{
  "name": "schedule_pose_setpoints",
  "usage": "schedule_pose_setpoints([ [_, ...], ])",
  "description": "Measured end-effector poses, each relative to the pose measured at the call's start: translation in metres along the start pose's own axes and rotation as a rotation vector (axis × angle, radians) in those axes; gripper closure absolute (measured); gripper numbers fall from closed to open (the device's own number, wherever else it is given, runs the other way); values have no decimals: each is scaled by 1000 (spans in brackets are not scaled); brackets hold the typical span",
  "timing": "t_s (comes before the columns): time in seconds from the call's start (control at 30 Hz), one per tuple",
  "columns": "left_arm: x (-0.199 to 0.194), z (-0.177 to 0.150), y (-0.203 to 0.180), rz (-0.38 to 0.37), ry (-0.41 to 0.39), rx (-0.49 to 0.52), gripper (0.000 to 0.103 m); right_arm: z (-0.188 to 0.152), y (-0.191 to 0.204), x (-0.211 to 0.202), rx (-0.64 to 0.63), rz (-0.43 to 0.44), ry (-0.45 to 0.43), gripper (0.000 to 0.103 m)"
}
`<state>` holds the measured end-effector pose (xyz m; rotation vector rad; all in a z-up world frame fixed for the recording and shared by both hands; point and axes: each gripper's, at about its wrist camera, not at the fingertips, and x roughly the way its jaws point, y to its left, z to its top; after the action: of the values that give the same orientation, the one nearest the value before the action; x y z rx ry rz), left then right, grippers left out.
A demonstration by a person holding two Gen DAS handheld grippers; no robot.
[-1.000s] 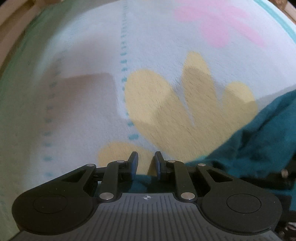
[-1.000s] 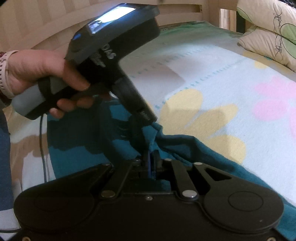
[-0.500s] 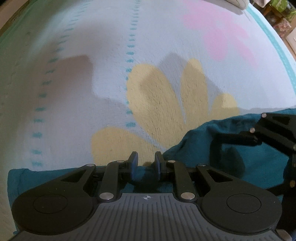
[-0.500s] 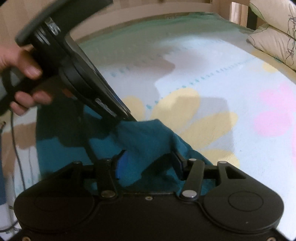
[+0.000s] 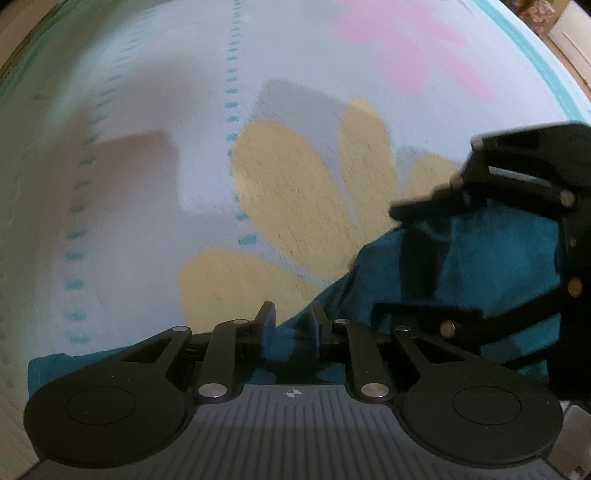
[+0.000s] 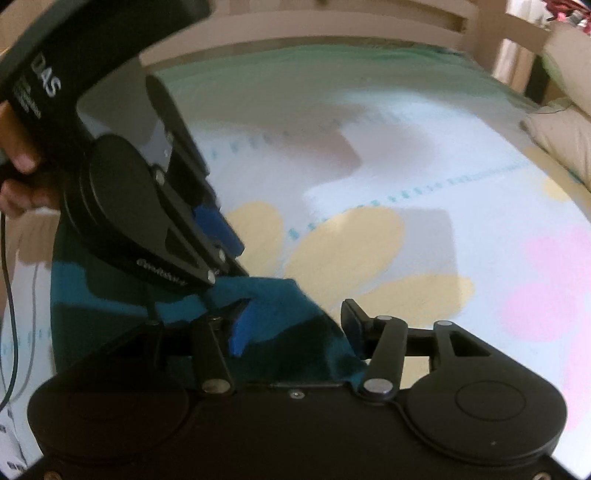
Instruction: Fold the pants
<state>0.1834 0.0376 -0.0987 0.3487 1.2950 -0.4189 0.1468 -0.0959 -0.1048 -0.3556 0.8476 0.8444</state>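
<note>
The teal pants lie on a pale bedspread with yellow and pink flowers. My left gripper has a narrow gap between its fingers, over the pants' edge, with cloth showing between them. It also shows in the right wrist view, low over the pants. My right gripper is open wide, its fingers on either side of a fold of teal cloth. It appears at the right of the left wrist view.
A wooden bed frame runs along the far side. Pillows lie at the right. A black cable hangs at the left. The person's hand holds the left gripper's handle.
My right gripper has opened from shut and let go of the cloth. My left gripper has come lower over the pants' edge and its fingers have parted a little.
</note>
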Motion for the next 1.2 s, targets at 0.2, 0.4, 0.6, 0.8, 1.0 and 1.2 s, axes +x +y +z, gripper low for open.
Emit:
schedule_pose_setpoints([
  [0.2, -4, 7, 19, -15, -30, -110, 84, -15, 17, -10, 3, 26, -5, 65],
  [0.4, 0, 18, 22, 1, -85, -173, 84, -24, 35, -10, 8, -19, -25, 64],
  [0.6, 9, 21, 5, 20, -71, -94, 84, -32, 52, -27, 31, -85, -94, 61],
  [0.8, 17, 20, 3, 20, -38, -83, 84, -34, 55, -26, 56, -81, -79, 61],
  [1.0, 18, 20, 5, 1, -29, -100, 84, -37, 59, -28, 92, -131, -123, 61],
  [1.2, 21, 20, 5, -2, -28, -96, 84, -37, 62, -28, 92, -131, -122, 61],
])
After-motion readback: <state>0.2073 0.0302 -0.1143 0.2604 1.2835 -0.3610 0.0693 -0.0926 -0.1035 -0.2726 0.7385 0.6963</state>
